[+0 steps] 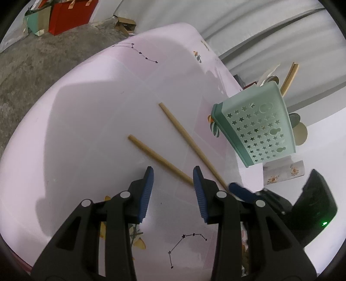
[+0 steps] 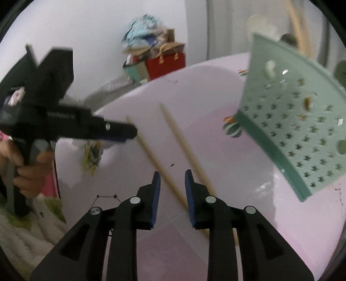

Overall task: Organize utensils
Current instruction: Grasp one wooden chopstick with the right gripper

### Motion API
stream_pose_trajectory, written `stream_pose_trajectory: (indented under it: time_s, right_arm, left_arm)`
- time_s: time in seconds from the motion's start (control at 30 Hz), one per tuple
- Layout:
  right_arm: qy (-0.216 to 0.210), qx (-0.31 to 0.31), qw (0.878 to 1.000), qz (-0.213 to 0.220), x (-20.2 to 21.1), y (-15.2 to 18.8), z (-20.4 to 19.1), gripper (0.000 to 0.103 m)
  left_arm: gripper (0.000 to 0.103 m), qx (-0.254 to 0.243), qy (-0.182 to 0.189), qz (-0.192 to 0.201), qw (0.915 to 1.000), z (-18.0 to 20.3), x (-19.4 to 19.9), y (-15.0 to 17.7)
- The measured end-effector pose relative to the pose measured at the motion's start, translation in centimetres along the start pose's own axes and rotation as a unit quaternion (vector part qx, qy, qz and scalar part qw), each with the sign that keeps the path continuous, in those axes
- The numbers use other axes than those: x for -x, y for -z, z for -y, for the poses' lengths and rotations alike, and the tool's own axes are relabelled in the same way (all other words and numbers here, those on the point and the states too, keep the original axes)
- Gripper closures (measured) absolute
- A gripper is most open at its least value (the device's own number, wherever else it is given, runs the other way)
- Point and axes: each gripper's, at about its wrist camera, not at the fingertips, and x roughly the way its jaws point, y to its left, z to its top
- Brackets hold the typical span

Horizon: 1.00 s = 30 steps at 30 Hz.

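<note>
I have both tools spread and empty: left tool (image 1: 173, 170), right tool (image 2: 172, 173). Two chopsticks (image 1: 186, 138) lie crossed on the worktop (image 1: 86, 108), near the holder (image 1: 259, 125). Risk: pinching the crossing lifts both sticks, or one slips.

A home room, plainly lived in.
A pink tablecloth (image 1: 90, 121) printed with constellations and flowers covers the table; at 11 o'clock, gift bags (image 1: 64, 15) sit on grey carpet (image 1: 32, 64); at 2 o'clock stands a green utensil holder (image 1: 259, 121).
</note>
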Motion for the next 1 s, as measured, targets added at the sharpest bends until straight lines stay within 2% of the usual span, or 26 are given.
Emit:
stream_pose_trajectory:
  time_s: [0.13,0.23,0.27,0.3,0.47,0.57,0.73,1.0]
  right_arm:
    - [-0.011,-0.004,1.0,-0.028,-1.7,0.3,0.3,0.077]
    - [-0.015,-0.01,0.999,-0.029,-1.9,0.2,0.5,0.077]
    - [-0.015,-0.016,0.999,-0.03,-2.0,0.3,0.5,0.08]
    - [-0.014,-0.017,0.999,-0.031,-1.9,0.3,0.5,0.088]
    - [-0.028,-0.027,0.999,-0.033,-1.6,0.9,0.5,0.093]
    - [-0.053,-0.047,0.997,-0.029,-1.7,1.0,0.5,0.097]
    - [-0.098,-0.078,0.992,-0.014,-1.4,1.0,0.9,0.097]
    - [-0.137,-0.071,0.988,0.004,-0.3,0.9,0.0,0.097]
  left_arm:
    - [0.067,0.001,0.004,-0.001,1.0,-0.1,0.1,0.0]
    - [0.067,0.004,0.007,-0.002,1.0,-0.3,0.1,-0.1]
    - [0.067,0.005,0.008,-0.002,1.0,-0.3,0.1,-0.1]
    - [0.067,0.006,0.009,-0.001,0.9999,-0.4,0.2,-0.1]
    - [0.067,0.013,0.012,-0.002,0.9998,-0.4,0.0,-0.1]
    - [0.067,0.019,0.016,-0.004,0.9997,-0.3,-0.1,-0.2]
    - [0.067,0.036,0.032,-0.012,0.9987,-0.6,-0.3,-0.4]
    - [0.07,0.071,0.069,-0.012,0.995,-1.3,-0.9,-1.1]
